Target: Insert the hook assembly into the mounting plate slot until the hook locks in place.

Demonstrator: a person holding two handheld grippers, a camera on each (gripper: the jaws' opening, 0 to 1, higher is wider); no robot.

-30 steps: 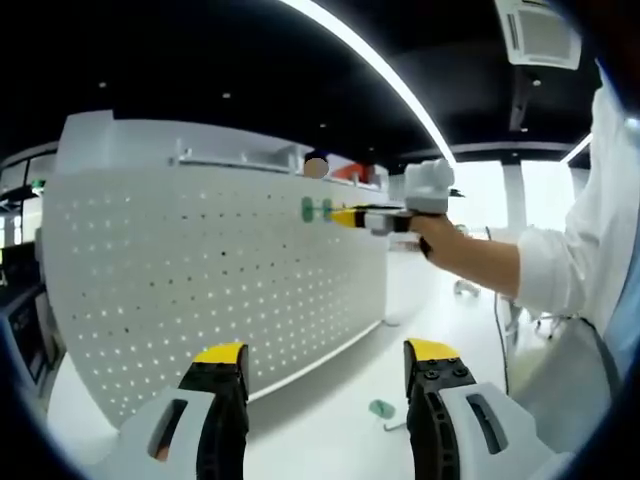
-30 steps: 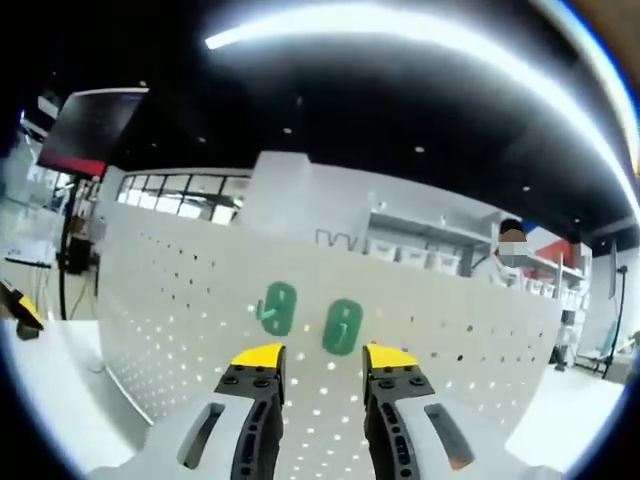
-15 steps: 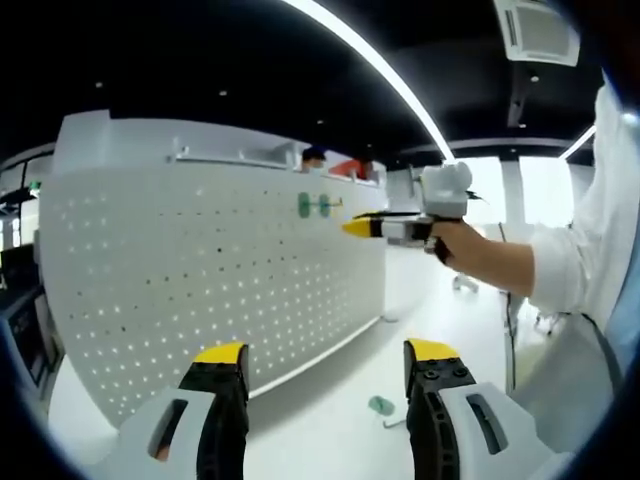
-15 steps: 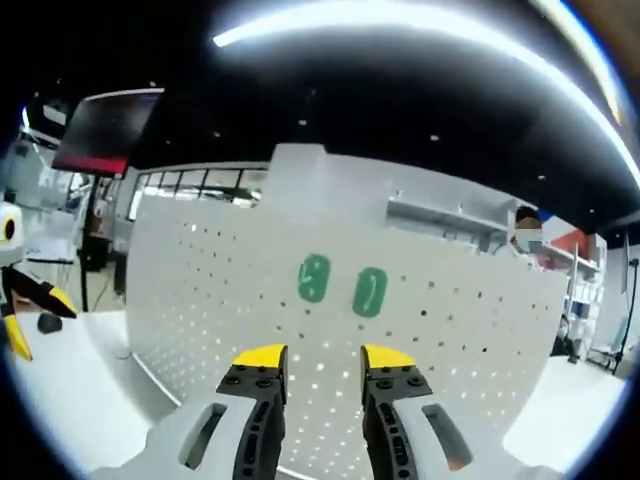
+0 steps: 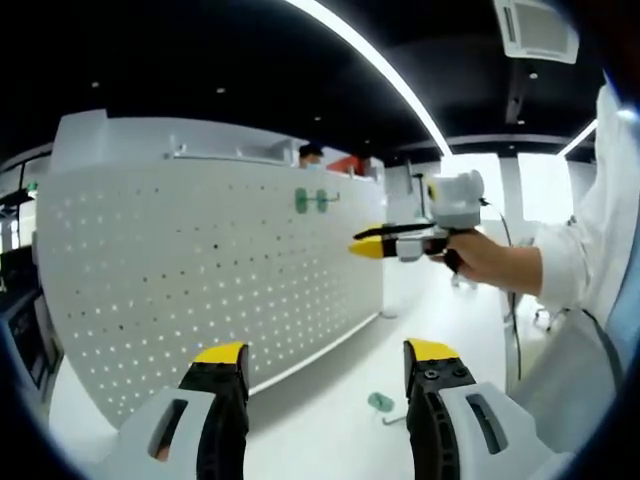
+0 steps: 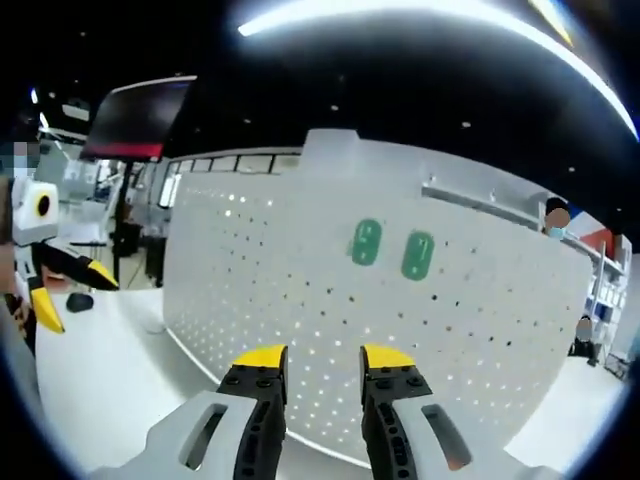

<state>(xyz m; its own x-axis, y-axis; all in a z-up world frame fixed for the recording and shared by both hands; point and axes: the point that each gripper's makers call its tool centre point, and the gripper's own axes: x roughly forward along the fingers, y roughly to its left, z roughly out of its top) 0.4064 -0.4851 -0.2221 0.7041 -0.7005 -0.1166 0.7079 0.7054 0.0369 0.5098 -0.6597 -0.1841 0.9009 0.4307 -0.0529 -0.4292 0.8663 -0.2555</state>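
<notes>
A white pegboard plate [image 5: 200, 270] stands upright on the table. Two green hook pieces [image 5: 308, 200] sit side by side high on it, and a thin metal hook sticks out of the right one. In the right gripper view the same green pieces [image 6: 367, 242] hang on the board [image 6: 300, 300] well ahead of my right gripper [image 6: 324, 357], which is open and empty. A hand holds that right gripper [image 5: 364, 247] in the air, off the board. My left gripper [image 5: 327, 352] is open and empty, low in front of the board; it is also seen as the left gripper [image 6: 75, 297].
A loose green piece [image 5: 380, 403] and a small metal hook [image 5: 395, 424] lie on the white table near the board's right end. A person's white sleeve [image 5: 570, 270] fills the right side. Shelving and a dark screen [image 6: 130, 125] stand behind the board.
My right gripper has drawn back and down from the pegboard, away from the two green pieces, which stay on the board. The left gripper has held still.
</notes>
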